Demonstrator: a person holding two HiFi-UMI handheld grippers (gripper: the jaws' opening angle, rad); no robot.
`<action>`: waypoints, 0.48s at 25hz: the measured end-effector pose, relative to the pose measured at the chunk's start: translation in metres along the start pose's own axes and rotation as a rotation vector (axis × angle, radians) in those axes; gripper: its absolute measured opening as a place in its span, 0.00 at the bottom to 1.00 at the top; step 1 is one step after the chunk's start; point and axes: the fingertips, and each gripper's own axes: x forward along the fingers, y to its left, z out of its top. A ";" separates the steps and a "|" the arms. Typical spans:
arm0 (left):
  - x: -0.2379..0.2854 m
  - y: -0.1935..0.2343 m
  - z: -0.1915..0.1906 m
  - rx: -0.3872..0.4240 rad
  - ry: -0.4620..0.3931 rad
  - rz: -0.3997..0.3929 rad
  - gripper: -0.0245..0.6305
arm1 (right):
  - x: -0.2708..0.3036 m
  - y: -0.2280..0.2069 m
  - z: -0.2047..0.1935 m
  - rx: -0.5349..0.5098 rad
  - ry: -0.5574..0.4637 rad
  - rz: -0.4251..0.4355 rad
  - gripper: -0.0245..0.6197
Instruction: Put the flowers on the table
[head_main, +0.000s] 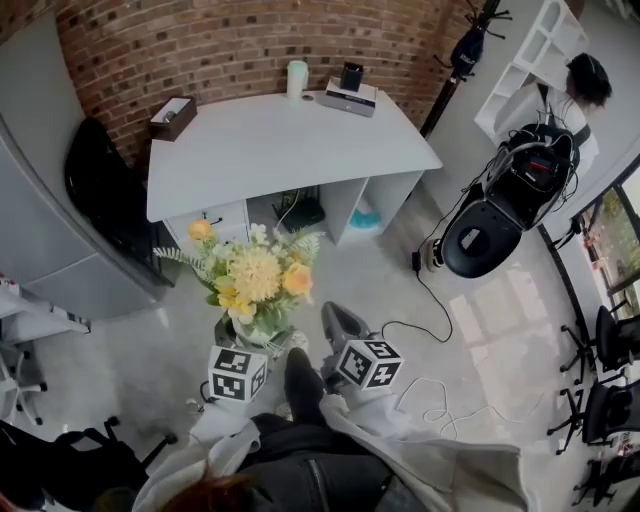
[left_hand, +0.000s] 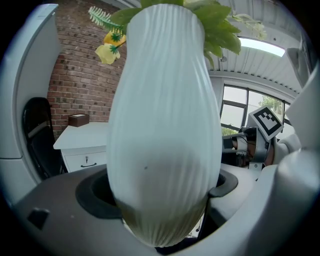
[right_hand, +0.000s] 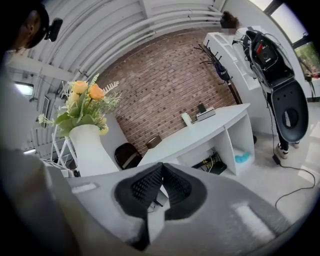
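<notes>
The left gripper (left_hand: 162, 197) is clamped wide round the belly of the white ribbed vase (left_hand: 160, 110) — low down, probably to keep its top-heavy yellow and orange flowers (head_main: 255, 272) upright — while the right gripper (right_hand: 160, 187), jaws together on nothing, hangs beside it, the white table (head_main: 270, 140) well ahead.

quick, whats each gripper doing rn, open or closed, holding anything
Left gripper: closed on the white vase that holds the flowers.
Right gripper: jaws shut, nothing between them.
</notes>
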 end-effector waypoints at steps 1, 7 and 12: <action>0.009 0.004 0.005 0.003 -0.003 -0.001 0.78 | 0.008 -0.005 0.005 0.002 0.000 0.001 0.04; 0.058 0.024 0.044 0.006 -0.016 -0.003 0.78 | 0.058 -0.026 0.045 -0.012 0.000 0.019 0.04; 0.097 0.041 0.067 -0.003 -0.029 0.003 0.78 | 0.092 -0.048 0.067 -0.021 0.014 0.029 0.04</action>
